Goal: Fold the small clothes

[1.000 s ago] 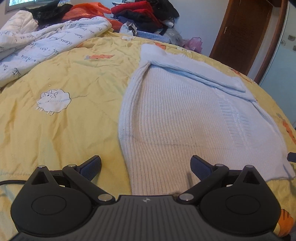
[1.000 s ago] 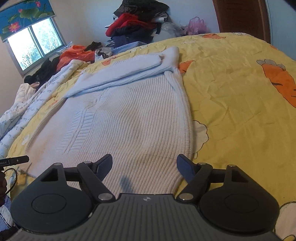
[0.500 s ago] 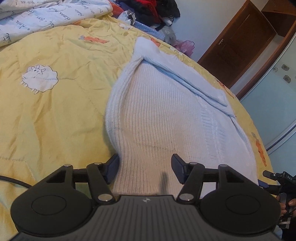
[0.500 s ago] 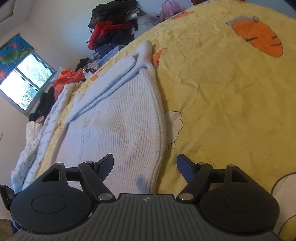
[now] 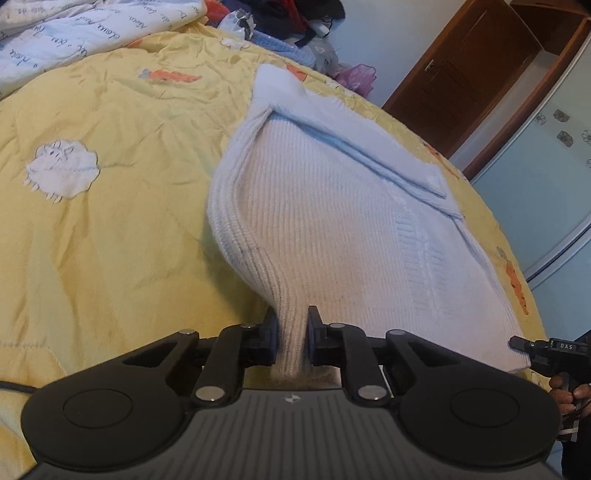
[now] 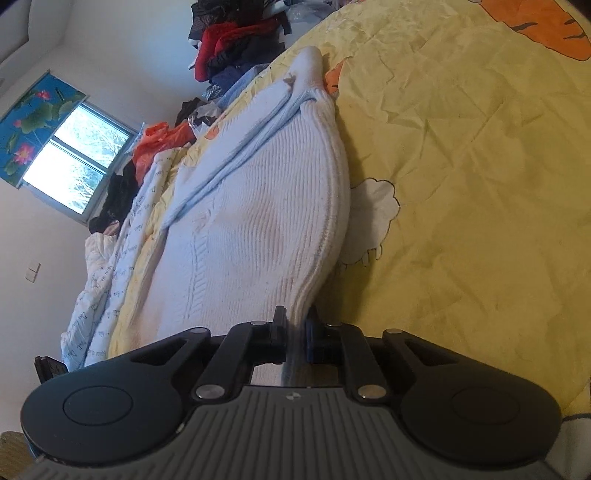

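A pale blue ribbed knit sweater [image 5: 332, 229] lies flat on the yellow bedspread [image 5: 110, 221], its sleeves folded across the far end. My left gripper [image 5: 291, 332] is closing on the sweater's near left hem corner, and the pads pinch a bunched ridge of knit. In the right wrist view the sweater [image 6: 258, 229] runs away from me. My right gripper [image 6: 295, 328] is closing on its near right hem corner, with fabric squeezed between the pads. The right gripper [image 5: 535, 347] and the hand holding it also show at the left view's right edge.
A white quilt with writing [image 5: 92, 33] lies bunched along the bed's far left. A heap of dark and red clothes [image 6: 236, 40] sits at the bed's far end. A brown door [image 5: 461, 74] stands beyond the bed, and a window [image 6: 77, 162] is at the left.
Both grippers went from wide open over the hem to shut on its two near corners. The right gripper rolled, tilting its view. The knit now bunches up between each pair of pads.
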The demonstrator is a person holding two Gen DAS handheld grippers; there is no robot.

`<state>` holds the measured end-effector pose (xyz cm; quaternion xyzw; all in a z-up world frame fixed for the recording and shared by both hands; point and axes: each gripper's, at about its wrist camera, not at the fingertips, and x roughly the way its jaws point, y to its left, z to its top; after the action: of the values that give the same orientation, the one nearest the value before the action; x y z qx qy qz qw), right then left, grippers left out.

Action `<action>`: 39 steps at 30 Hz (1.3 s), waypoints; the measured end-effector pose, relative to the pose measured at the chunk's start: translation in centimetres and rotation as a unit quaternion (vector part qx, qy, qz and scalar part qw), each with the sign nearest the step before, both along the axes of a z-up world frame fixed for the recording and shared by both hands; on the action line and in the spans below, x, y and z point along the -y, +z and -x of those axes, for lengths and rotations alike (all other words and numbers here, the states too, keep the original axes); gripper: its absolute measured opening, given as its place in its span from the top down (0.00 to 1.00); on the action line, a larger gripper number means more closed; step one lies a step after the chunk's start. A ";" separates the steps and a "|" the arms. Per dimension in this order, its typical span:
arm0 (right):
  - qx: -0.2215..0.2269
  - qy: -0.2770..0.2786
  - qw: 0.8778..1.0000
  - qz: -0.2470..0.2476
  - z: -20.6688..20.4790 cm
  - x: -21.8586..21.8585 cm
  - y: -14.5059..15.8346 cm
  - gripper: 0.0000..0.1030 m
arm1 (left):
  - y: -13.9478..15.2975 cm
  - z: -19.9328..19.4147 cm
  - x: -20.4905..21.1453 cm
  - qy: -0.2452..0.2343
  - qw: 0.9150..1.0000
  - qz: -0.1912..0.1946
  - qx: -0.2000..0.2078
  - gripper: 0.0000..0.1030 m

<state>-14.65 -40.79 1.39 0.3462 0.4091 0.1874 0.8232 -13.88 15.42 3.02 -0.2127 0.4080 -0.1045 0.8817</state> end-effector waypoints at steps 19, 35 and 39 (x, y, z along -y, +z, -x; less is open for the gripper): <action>0.130 -0.008 0.987 -0.097 -19.3 1.9 7.0 0.86 | 8.6 -20.7 -0.2 0.015 0.993 -0.001 0.117 0.86; 0.086 -0.026 0.995 -0.034 -38.1 1.1 3.6 0.86 | 5.3 -36.8 0.5 0.049 0.992 -0.062 0.095 0.86; 0.064 -0.059 0.996 -0.018 -41.7 1.7 2.8 0.86 | 3.7 -41.2 0.7 0.066 0.992 -0.088 0.065 0.86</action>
<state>27.02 -42.52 4.14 0.3720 0.3314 0.1681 0.8506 27.36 14.76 6.77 -0.1532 0.3421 -0.0231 0.9268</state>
